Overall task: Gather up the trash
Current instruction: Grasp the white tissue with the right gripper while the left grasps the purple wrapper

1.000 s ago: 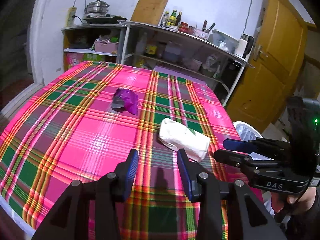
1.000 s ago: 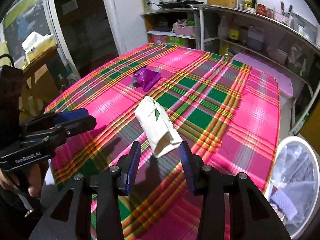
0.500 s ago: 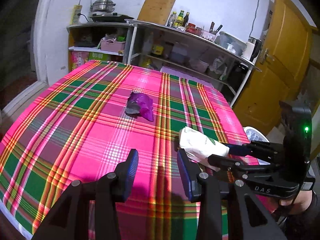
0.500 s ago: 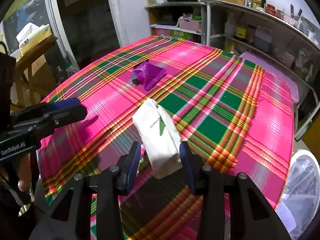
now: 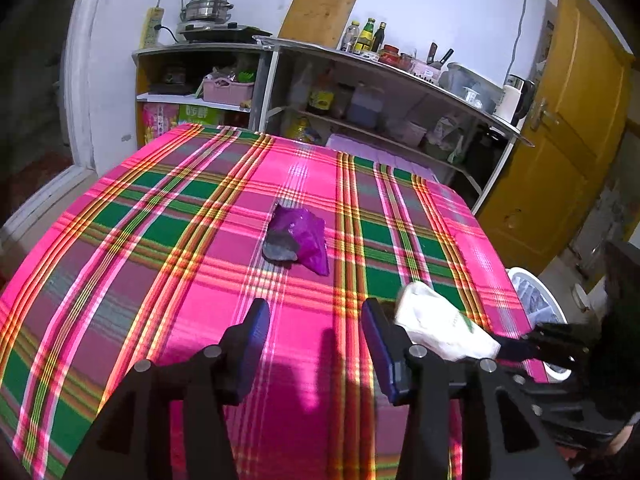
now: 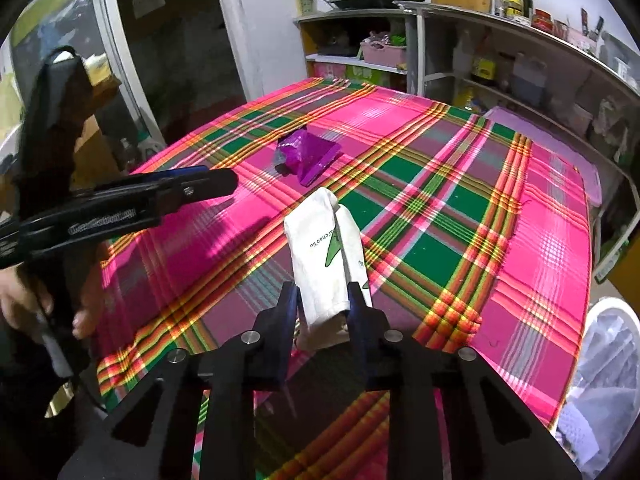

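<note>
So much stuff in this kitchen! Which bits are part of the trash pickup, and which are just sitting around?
Part of the job:
- white paper bag, clamped in the right gripper
- purple wrapper on the table
- white bin beside the table
- left gripper, open

Just sitting around:
- steel pot
- cutting board
- bottles
- pink basket

Pink-green-yellow plaid tablecloth (image 5: 200, 264), purple wrapper (image 5: 304, 236), white bag (image 6: 324, 256) with green mark.

Home kitchen: steel shelving (image 5: 384, 68) holding bottles (image 5: 366, 36), steamer pot (image 5: 206, 8) sitting far left, plaid-clothed table (image 5: 160, 240) standing near.
</note>
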{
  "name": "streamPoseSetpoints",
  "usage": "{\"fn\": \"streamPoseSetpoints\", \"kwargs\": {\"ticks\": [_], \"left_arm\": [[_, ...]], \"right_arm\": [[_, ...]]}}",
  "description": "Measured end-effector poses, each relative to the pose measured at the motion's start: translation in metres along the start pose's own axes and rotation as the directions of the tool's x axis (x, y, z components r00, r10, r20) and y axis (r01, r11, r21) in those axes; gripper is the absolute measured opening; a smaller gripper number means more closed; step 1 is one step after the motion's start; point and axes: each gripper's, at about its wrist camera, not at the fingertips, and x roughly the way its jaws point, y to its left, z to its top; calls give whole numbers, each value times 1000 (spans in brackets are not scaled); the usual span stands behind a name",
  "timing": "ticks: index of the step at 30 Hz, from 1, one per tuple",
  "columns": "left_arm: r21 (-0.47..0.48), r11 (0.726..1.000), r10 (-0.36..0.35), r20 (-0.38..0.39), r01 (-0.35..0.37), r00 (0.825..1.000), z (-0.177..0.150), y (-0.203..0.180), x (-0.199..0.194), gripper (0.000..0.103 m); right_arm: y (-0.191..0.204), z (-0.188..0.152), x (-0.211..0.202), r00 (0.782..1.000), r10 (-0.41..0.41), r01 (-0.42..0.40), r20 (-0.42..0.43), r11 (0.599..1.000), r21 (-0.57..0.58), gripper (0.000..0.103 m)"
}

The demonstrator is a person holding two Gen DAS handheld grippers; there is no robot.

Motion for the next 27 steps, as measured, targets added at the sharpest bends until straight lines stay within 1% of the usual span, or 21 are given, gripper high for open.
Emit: {"fn": "streamPoseSetpoints", "kwargs": {"ticks": [4, 6, 7, 12, 14, 23, 25, 27], "left_arm": [[-2, 1000, 9, -4, -9, 1000, 13, 5, 14, 48], [7, 1000, 13, -10, -13, 1000, 20, 6, 23, 53], [10, 1000, 19, -14, -19, 1000, 25, 8, 28, 53], [25, 999, 24, -39, -23, 999, 42, 11, 53, 54], [28, 1000, 15, -59, -13, 998, 48, 12, 66, 54], [32, 999, 39, -119, -35, 992, 59, 12, 101, 54], [43, 998, 45, -125, -40, 991, 58, 10, 106, 46], [60, 997, 53, -121, -46, 991, 56, 7, 107, 43]], "right_arm": [[-8, -2, -8, 1000, 2, -2, 13, 999, 37, 25], [-11, -4, -12, 1000, -4, 3, 20, 999, 51, 25], [-13, -4, -13, 1000, -6, 5, 22, 998, 56, 25], [-24, -7, -17, 1000, -13, 11, 23, 997, 83, 25], [-27, -7, -18, 1000, -17, 15, 23, 996, 91, 25], [-38, -11, -23, 999, -27, 22, 37, 993, 119, 25], [-41, -13, -25, 999, -31, 26, 39, 991, 130, 25], [-45, -15, -27, 999, -35, 29, 41, 990, 141, 25]]}}
